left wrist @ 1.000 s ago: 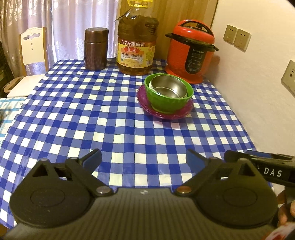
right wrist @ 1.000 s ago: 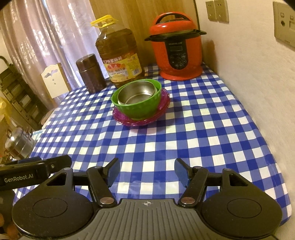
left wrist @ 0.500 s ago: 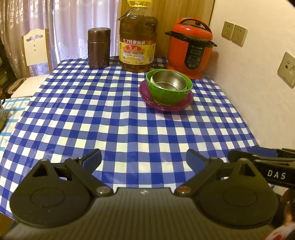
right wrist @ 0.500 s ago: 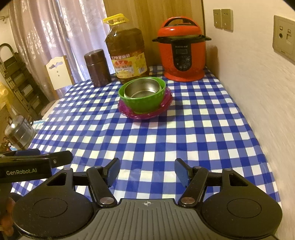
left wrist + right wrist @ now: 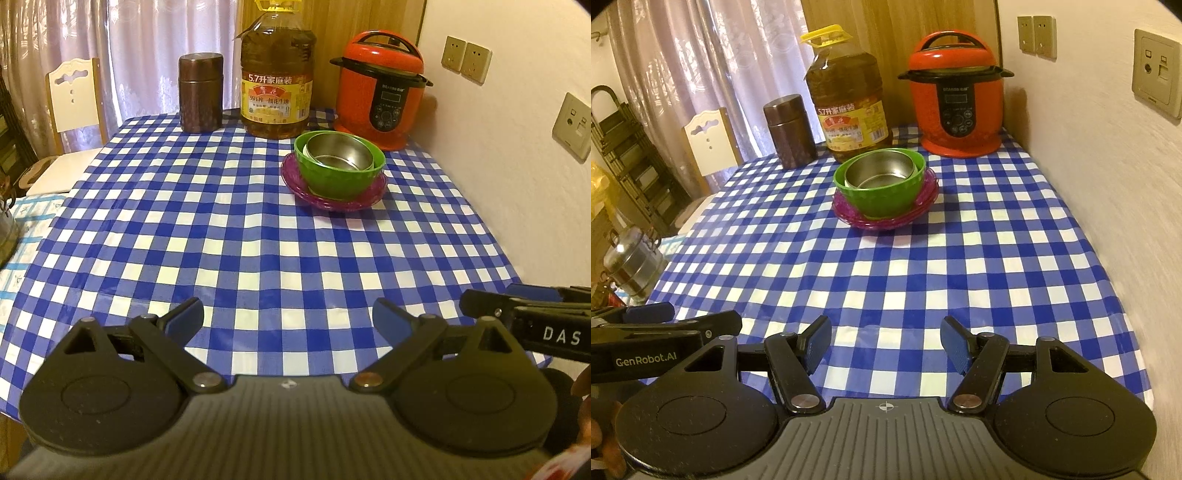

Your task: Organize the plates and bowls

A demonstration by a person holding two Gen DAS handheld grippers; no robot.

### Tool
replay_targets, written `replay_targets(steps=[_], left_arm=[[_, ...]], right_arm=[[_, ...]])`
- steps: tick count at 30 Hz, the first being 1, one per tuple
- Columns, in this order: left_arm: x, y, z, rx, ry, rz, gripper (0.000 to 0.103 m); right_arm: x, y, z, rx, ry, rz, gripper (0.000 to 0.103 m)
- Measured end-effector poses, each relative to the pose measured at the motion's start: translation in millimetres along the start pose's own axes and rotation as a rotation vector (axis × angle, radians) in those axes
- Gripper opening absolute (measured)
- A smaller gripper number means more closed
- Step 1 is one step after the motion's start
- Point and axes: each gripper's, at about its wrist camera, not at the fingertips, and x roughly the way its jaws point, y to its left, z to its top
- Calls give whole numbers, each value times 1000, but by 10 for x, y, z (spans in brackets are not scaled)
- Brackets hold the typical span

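Two grippers hung over the near edge of a tabletop (image 5: 258, 258) covered in blue-and-white checked cloth. The left gripper (image 5: 288, 319) had its blue-padded fingers (image 5: 184, 317) spread wide and released, with nothing but cloth between them. Beyond it, at the far left of the tabletop, stood a dark brown cylindrical metal canister (image 5: 201, 92), and just right of that a large clear plastic jug of amber cooking oil (image 5: 277, 74) with a yellow cap. Nearer the wall sat the stack: a shiny steel bowl (image 5: 338, 151) nested inside a green plastic bowl (image 5: 338, 181), which rested on a translucent purple plate (image 5: 295, 181). The stack stood well apart from both grippers, just in front of the oil jug and a red electric pressure cooker (image 5: 380, 96) in the far right corner. The right gripper (image 5: 886, 341) likewise had its fingers (image 5: 818, 341) apart and released, empty above the cloth. Beige wall sockets (image 5: 1036, 35) were set in the wall along the right edge.
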Motion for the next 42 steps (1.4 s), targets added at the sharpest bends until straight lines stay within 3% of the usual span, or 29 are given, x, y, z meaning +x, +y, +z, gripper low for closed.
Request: replay_targets(steps=[42], left_arm=[[-12,-13,8,5,0,-4,97]], right_arm=[[0,-37,-2,4,-3,-5,65]])
